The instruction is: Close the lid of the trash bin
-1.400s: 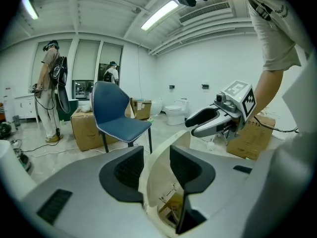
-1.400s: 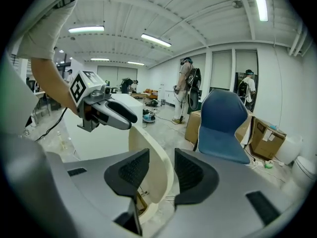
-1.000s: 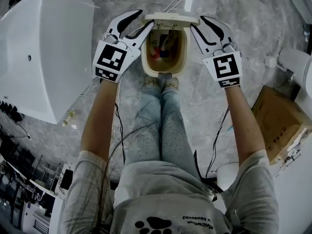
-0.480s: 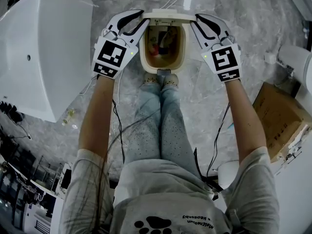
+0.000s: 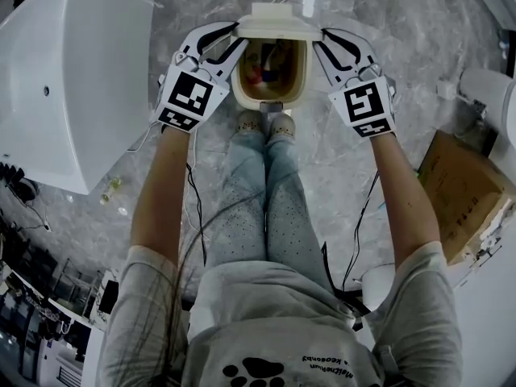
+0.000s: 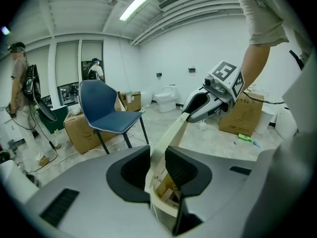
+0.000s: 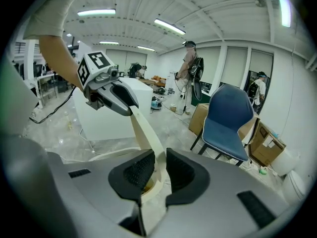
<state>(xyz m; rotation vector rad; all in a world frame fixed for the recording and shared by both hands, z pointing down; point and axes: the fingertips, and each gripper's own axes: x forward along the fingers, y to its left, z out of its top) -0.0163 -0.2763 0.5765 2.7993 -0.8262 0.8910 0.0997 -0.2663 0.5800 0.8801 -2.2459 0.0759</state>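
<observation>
A cream trash bin (image 5: 240,83) stands on the floor before the person's feet, with rubbish showing inside. Its lid (image 5: 274,22) is raised at the far end and tilts over the opening. My left gripper (image 5: 239,35) is shut on the lid's left edge, and my right gripper (image 5: 320,39) on its right edge. The jaws of both have just been closing from wide. In the left gripper view the lid (image 6: 171,133) runs as a cream strip between my pads (image 6: 181,170) to the right gripper (image 6: 190,114). In the right gripper view the lid (image 7: 146,133) passes between my jaws toward the left gripper (image 7: 130,108).
A large white cabinet (image 5: 72,79) stands to the left of the bin and a cardboard box (image 5: 463,196) to the right. The person's shoes (image 5: 270,127) rest at the bin's near end. Cables trail across the floor. A blue chair (image 6: 106,108) and boxes lie beyond.
Both grippers have closed from wide open onto the lid's side edges. The lid has tipped forward over the far part of the bin's opening.
</observation>
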